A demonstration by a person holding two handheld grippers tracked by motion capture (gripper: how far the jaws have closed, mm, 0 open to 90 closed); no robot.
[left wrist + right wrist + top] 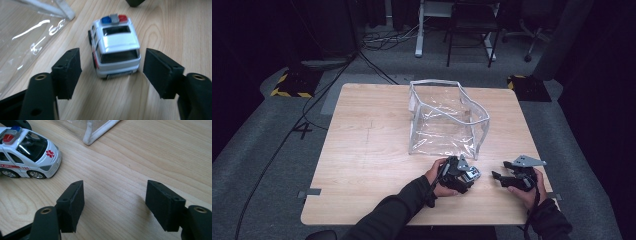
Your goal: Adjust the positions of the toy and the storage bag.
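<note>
Your bench point(362, 150) carries a clear bag point(442, 120) standing open-topped near the middle, likely so a toy can drop straight in. Just in front of the bag's near corner, the car point(115, 47) sits on its wheels on the wood, between your two hands. Your left claw point(112, 68) has its jaws spread to either side of the car's rear, pads clear of the body, so nothing is gripped. Your right claw point(115, 205) hangs open over bare wood beside the car, holding nothing, probably waiting.

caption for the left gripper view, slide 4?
Left gripper open around rear of toy ambulance on wooden table, beside clear bag.
</note>
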